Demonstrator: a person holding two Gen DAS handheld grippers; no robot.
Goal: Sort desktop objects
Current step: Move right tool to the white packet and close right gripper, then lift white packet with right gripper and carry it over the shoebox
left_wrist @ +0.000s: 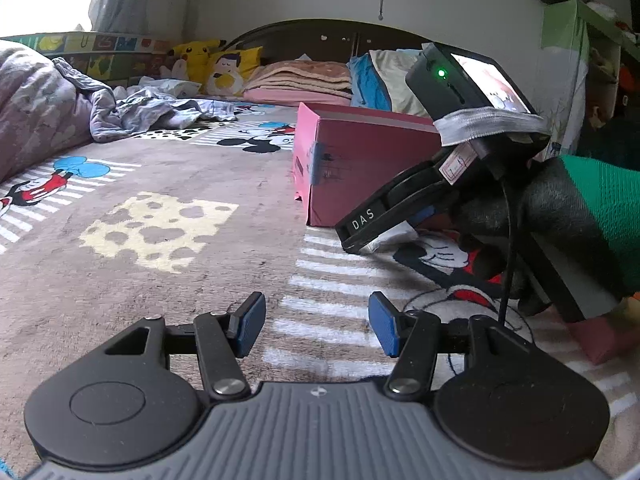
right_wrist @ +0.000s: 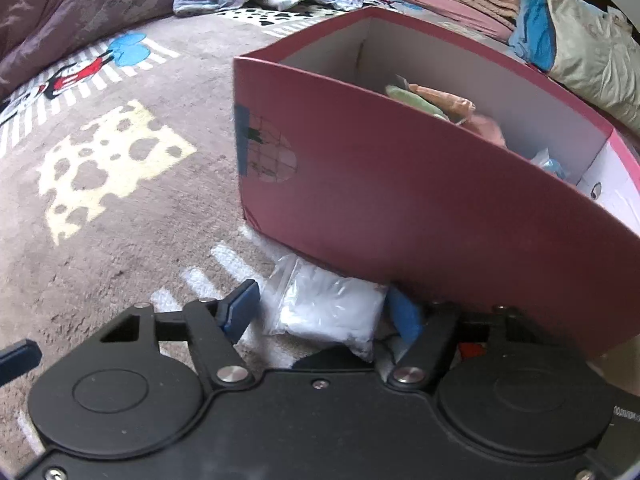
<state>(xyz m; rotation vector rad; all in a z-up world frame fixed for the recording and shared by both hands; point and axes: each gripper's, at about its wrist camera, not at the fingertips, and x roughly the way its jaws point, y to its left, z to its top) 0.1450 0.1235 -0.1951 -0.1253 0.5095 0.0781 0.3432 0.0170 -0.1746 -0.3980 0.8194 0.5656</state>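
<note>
A clear plastic bag of white stuff [right_wrist: 326, 306] lies on the cartoon-print blanket against the foot of a pink cardboard box [right_wrist: 400, 184]. My right gripper [right_wrist: 326, 312] is open with its blue pads on either side of the bag, not closed on it. The box holds several soft pastel items [right_wrist: 440, 108]. In the left wrist view my left gripper [left_wrist: 316, 324] is open and empty, low over the blanket. The right gripper [left_wrist: 404, 208] shows there to the right, tip down by the pink box [left_wrist: 360, 160], with a corner of the bag [left_wrist: 394, 238] under it.
A crumpled purple quilt [left_wrist: 44, 112] lies at the left. Folded blankets [left_wrist: 304, 80], pillows [left_wrist: 380, 76] and plush toys [left_wrist: 200, 56] sit by the dark headboard. A gloved hand in a green sleeve [left_wrist: 592, 216] holds the right gripper.
</note>
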